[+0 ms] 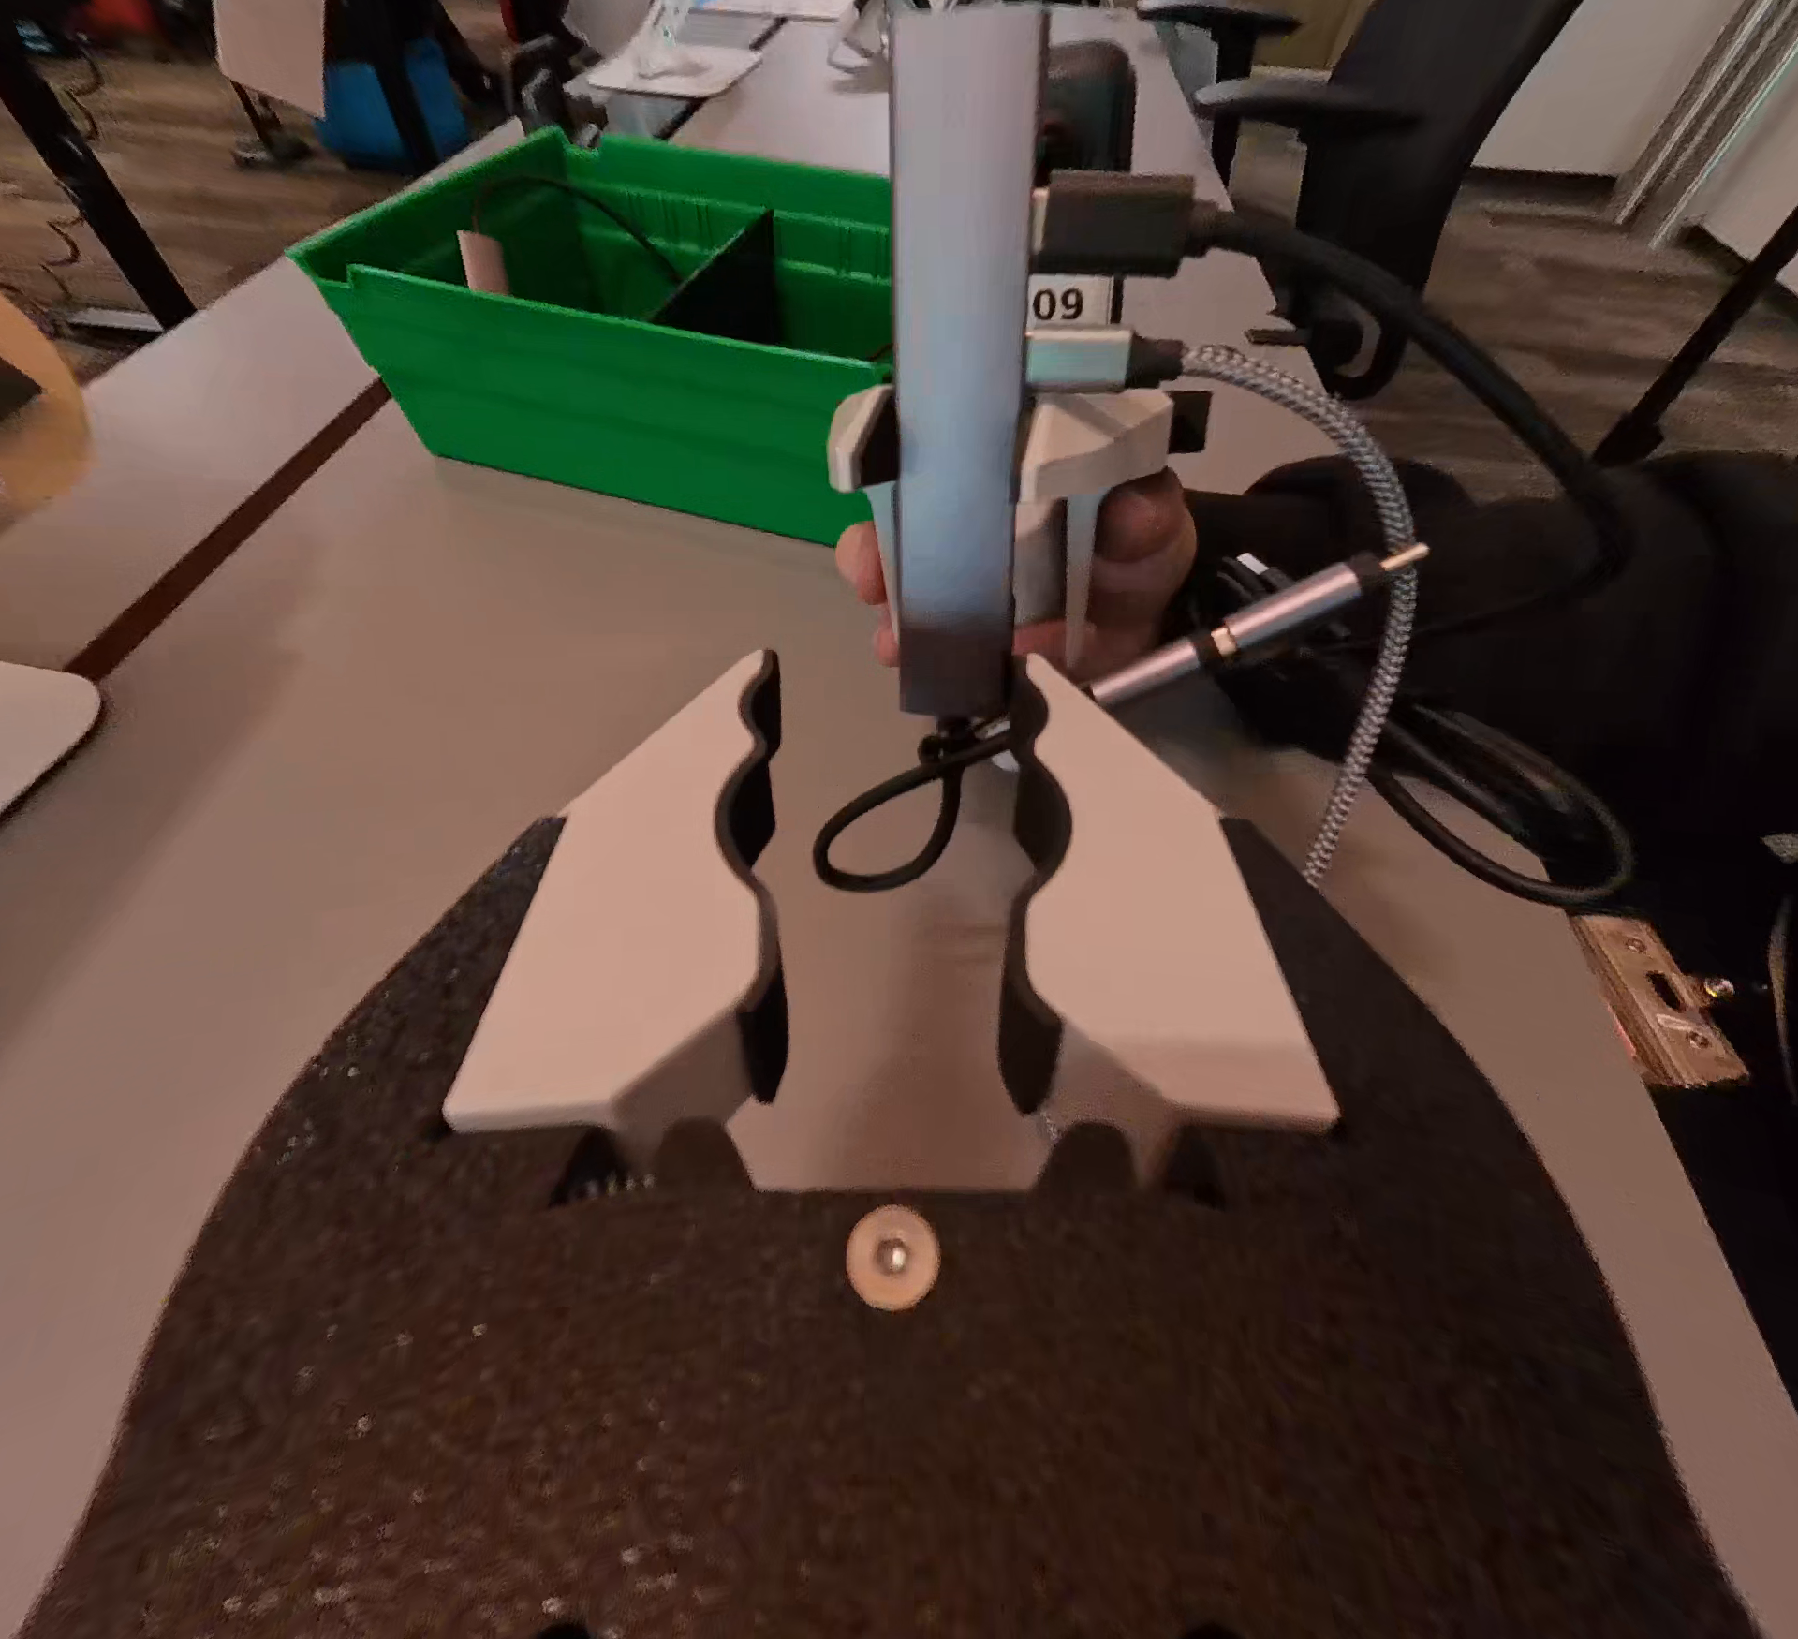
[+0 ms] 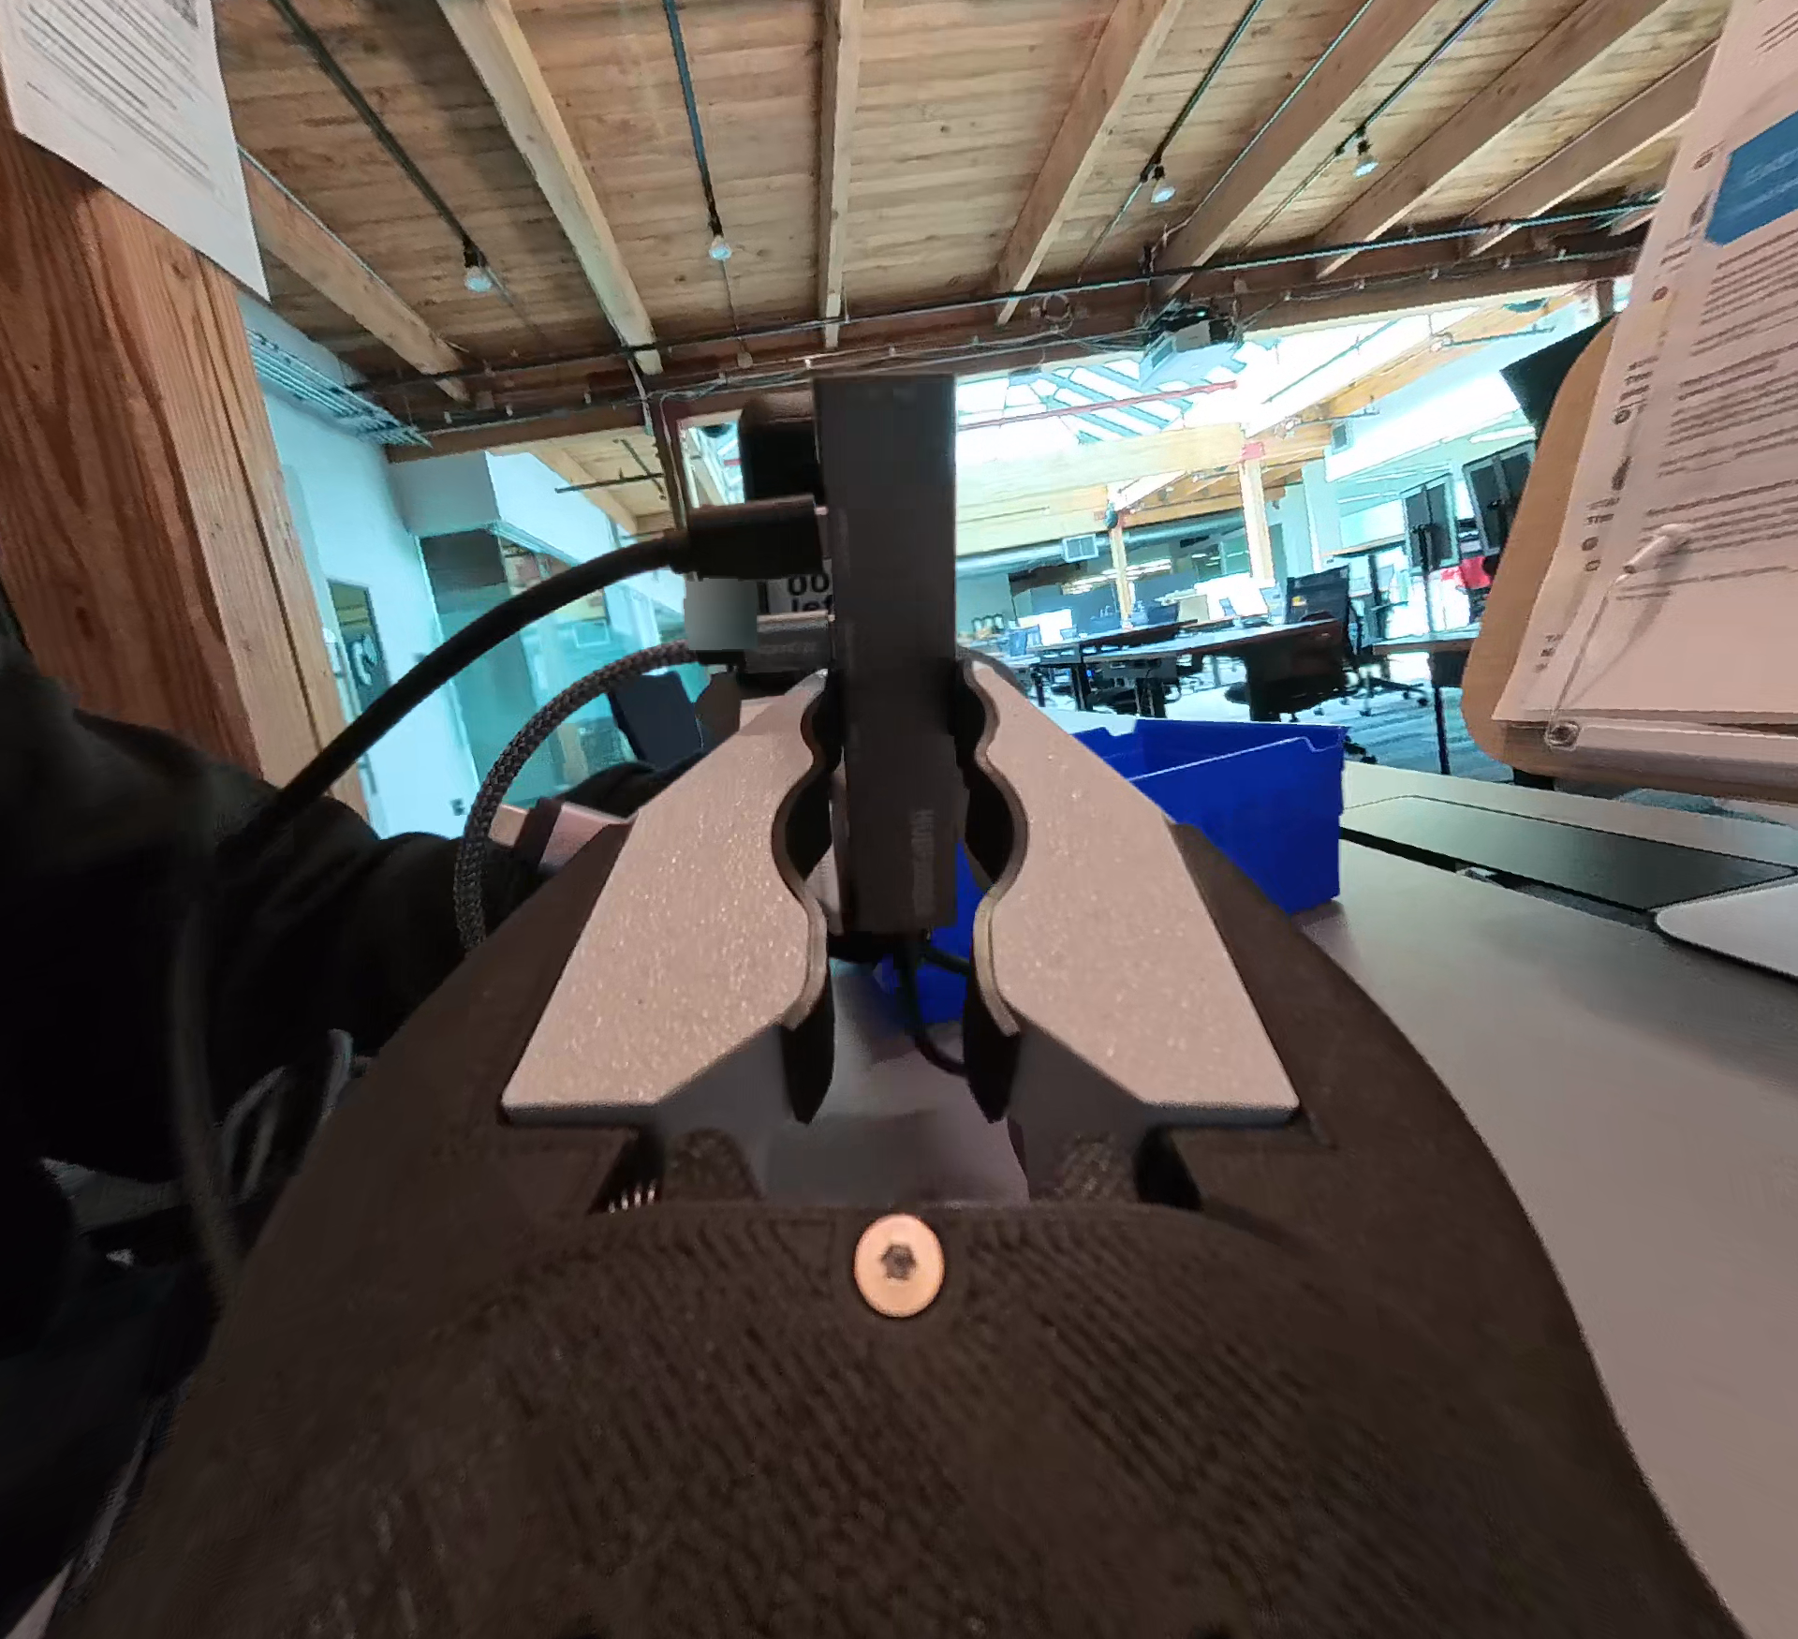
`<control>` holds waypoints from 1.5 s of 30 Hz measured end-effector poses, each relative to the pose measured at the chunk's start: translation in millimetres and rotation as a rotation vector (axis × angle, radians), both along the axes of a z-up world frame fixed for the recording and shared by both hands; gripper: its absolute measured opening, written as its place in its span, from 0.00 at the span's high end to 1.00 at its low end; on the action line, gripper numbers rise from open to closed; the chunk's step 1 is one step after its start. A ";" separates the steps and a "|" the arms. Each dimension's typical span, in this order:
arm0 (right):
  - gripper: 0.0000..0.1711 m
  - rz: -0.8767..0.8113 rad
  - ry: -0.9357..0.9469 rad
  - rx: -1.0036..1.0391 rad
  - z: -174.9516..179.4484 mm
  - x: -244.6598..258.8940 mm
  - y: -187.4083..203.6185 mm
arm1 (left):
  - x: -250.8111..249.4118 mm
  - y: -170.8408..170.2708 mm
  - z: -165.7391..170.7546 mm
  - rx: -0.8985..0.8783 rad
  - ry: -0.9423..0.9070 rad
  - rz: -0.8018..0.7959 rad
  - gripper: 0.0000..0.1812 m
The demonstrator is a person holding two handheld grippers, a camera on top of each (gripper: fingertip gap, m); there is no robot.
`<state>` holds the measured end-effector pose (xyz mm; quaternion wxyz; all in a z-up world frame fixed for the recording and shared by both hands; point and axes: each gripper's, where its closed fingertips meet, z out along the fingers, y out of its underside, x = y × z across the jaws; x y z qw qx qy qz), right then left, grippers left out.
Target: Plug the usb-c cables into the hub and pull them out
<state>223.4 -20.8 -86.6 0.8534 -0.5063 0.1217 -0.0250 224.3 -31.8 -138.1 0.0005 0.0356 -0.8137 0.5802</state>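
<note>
Right tool [image 2: 900, 799] is clamping the hub [image 2: 890, 619], long axis standing upright, two cables plugged into one side. Left tool [image 1: 900, 824] is gaping wide, empty, above bare desk [image 1: 389, 717]; green bin [image 1: 603, 347] beyond.

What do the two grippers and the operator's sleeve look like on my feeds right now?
Both are alike: the left gripper and right gripper each have two light grey wedge-shaped fingers lined with wavy black pads, set on a black, rough-textured body with one round silver screw in the middle. The sleeve behind is black.
</note>
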 end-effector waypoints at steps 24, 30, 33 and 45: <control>0.75 -0.290 0.105 -0.305 -46.5 45.9 -22.7 | 45.3 16.5 -11.0 -0.064 -0.179 0.313 0.89; 0.56 -0.447 0.207 -0.300 -48.8 68.1 -57.9 | 69.2 58.6 2.8 0.055 -0.394 0.593 0.89; 0.59 -0.419 0.239 -0.055 -23.5 67.2 -72.3 | 68.2 60.4 -6.7 0.129 -0.469 0.568 0.89; 0.93 -0.072 0.390 -0.133 -45.6 44.6 -32.6 | 42.0 29.0 -20.5 0.201 -0.721 0.375 0.89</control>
